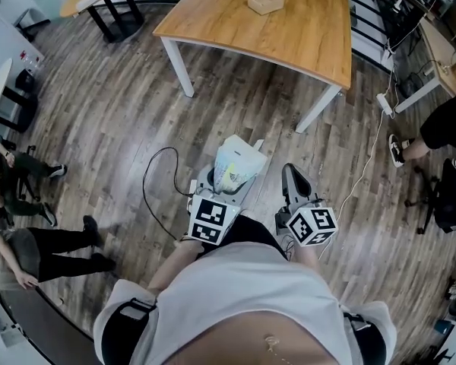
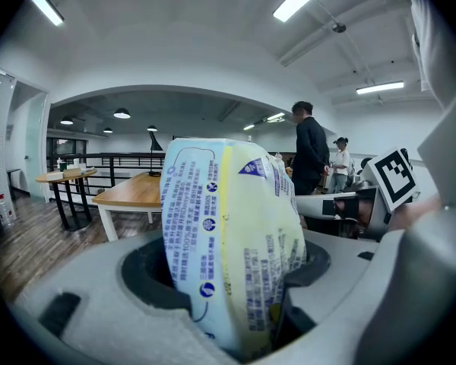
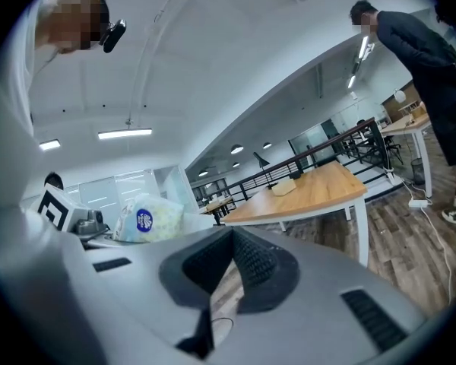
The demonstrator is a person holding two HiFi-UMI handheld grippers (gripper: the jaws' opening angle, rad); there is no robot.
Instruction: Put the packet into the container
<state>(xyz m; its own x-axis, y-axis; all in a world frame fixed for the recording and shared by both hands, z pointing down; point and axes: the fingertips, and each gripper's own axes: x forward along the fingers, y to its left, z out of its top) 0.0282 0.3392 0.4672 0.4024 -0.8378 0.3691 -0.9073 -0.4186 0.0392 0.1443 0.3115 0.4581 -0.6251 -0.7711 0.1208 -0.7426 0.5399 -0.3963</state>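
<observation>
A pale blue and yellow printed packet (image 1: 236,165) (image 2: 228,249) stands upright between the jaws of my left gripper (image 1: 229,179) (image 2: 229,287), which is shut on it and held out in front of the person's body above the floor. In the right gripper view the packet (image 3: 147,219) shows at the left. My right gripper (image 1: 292,176) (image 3: 231,238) is beside it, its jaws together with nothing between them. A small, shallow wooden container (image 1: 265,1) (image 3: 285,189) sits on the wooden table (image 1: 296,40) some way ahead.
The white-legged table (image 2: 133,192) stands on a wood-plank floor. A black cable (image 1: 153,192) loops on the floor by the left gripper, and a power strip (image 1: 385,103) lies at the right. People (image 1: 38,253) stand at the left, and another person (image 1: 441,124) at the right.
</observation>
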